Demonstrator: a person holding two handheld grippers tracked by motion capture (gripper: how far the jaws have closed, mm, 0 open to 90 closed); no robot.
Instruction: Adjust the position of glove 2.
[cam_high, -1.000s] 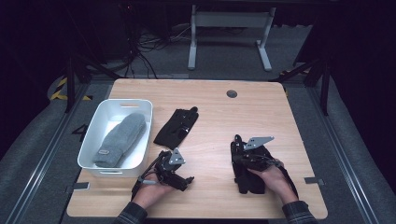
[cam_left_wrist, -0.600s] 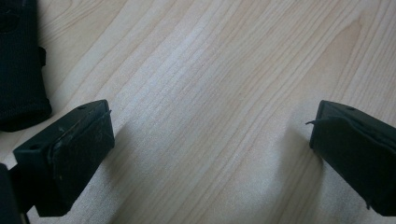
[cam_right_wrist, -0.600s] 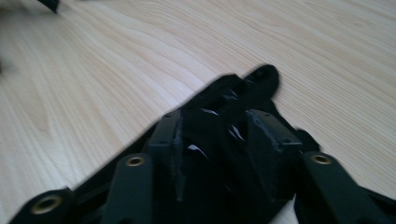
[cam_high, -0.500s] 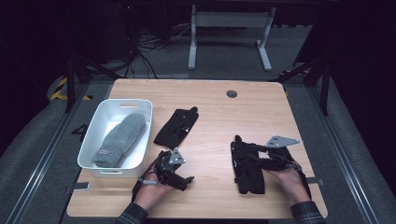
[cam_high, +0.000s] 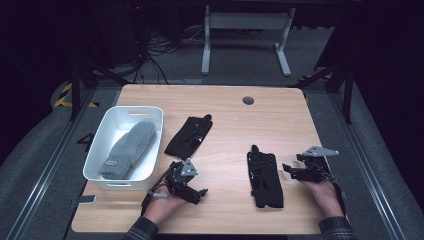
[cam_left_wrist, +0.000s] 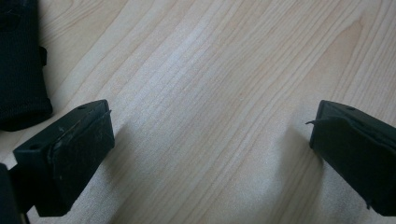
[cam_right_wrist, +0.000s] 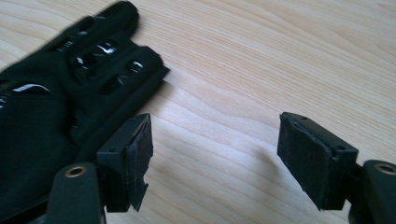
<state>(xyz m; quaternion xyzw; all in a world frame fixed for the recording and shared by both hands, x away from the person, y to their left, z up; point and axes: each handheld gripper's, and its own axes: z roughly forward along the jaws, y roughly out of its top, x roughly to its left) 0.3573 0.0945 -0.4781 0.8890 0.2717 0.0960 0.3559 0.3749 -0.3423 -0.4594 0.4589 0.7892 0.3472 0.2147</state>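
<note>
Left gripper (cam_high: 192, 192) low over the near table edge beside the white bin (cam_high: 102, 150), jaws spread wide, bare wood between them. Black glove (cam_high: 265, 177) lies flat right of centre, fingers pointing away. Right gripper (cam_high: 295, 171) just beside its right edge near the table's (cam_high: 280, 110) right side, jaws just opened, nothing between them.

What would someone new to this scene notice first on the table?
Probably the white bin at the table's left edge, with a grey mitten lying inside it. Next, two black gloves on the bare wood: one glove just right of the bin, the other glove flat near the front, beside the open right gripper.
</note>
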